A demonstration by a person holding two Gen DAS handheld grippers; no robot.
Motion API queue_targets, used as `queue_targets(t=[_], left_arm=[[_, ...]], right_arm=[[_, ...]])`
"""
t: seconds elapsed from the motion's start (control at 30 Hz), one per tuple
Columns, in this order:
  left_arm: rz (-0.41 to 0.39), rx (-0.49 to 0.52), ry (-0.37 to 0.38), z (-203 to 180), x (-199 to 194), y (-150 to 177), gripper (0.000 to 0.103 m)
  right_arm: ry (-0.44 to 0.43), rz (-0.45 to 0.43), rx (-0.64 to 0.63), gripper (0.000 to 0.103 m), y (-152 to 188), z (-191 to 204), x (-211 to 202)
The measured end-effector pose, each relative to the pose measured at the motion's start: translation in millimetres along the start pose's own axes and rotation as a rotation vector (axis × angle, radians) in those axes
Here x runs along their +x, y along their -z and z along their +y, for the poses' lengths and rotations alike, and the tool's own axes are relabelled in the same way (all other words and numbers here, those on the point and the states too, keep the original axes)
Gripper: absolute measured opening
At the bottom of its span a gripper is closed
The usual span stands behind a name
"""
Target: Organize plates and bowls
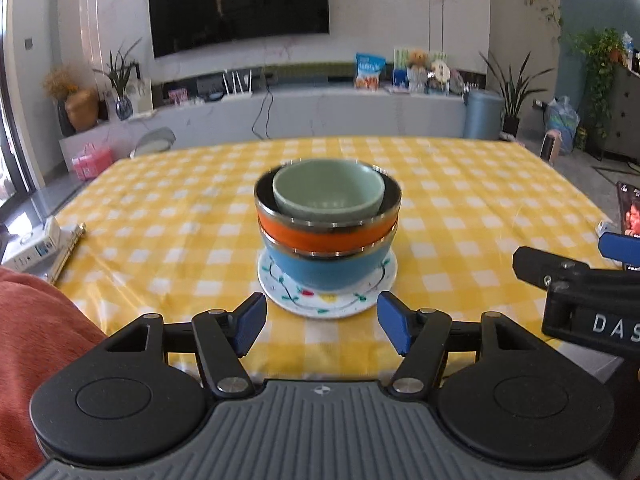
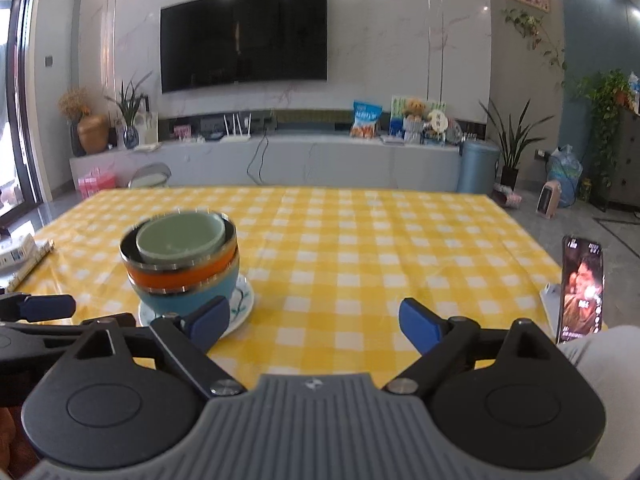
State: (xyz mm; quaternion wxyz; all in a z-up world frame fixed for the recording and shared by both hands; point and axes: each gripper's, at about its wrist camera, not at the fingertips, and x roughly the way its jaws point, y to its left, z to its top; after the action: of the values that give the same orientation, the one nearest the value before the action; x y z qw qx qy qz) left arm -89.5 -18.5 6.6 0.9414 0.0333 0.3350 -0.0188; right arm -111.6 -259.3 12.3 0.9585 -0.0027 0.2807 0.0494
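A stack stands mid-table on a yellow checked cloth: a white patterned plate (image 1: 304,304) at the bottom, then a blue bowl (image 1: 328,270), an orange bowl with steel rims (image 1: 326,234) and a pale green bowl (image 1: 328,194) nested on top. My left gripper (image 1: 322,324) is open just in front of the plate, with nothing between its blue pads. In the right wrist view the same stack (image 2: 182,268) sits at the left. My right gripper (image 2: 314,322) is open over bare cloth, its left pad (image 2: 210,318) in front of the plate (image 2: 244,304).
A phone (image 2: 582,288) stands upright at the table's right edge. A box and a gold stick (image 1: 70,252) lie at the left edge. The right gripper's arm (image 1: 580,284) reaches in from the right of the left wrist view. Orange fabric (image 1: 36,328) is at lower left.
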Motion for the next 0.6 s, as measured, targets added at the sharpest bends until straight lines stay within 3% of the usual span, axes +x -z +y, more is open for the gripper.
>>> queue_targets(t=[0.2, 0.6], left_arm=[[0.046, -0.004, -0.002, -0.2, 7.2, 4.6, 0.075], [0.047, -0.009, -0.014, 0.1, 6.6, 2.1, 0.080]], right_arm=[[-0.006, 0.044, -0.002, 0.090, 2.4, -0.5, 11.7], [-0.005, 0.044, -0.011, 0.091, 4.4, 1.7, 11.8]])
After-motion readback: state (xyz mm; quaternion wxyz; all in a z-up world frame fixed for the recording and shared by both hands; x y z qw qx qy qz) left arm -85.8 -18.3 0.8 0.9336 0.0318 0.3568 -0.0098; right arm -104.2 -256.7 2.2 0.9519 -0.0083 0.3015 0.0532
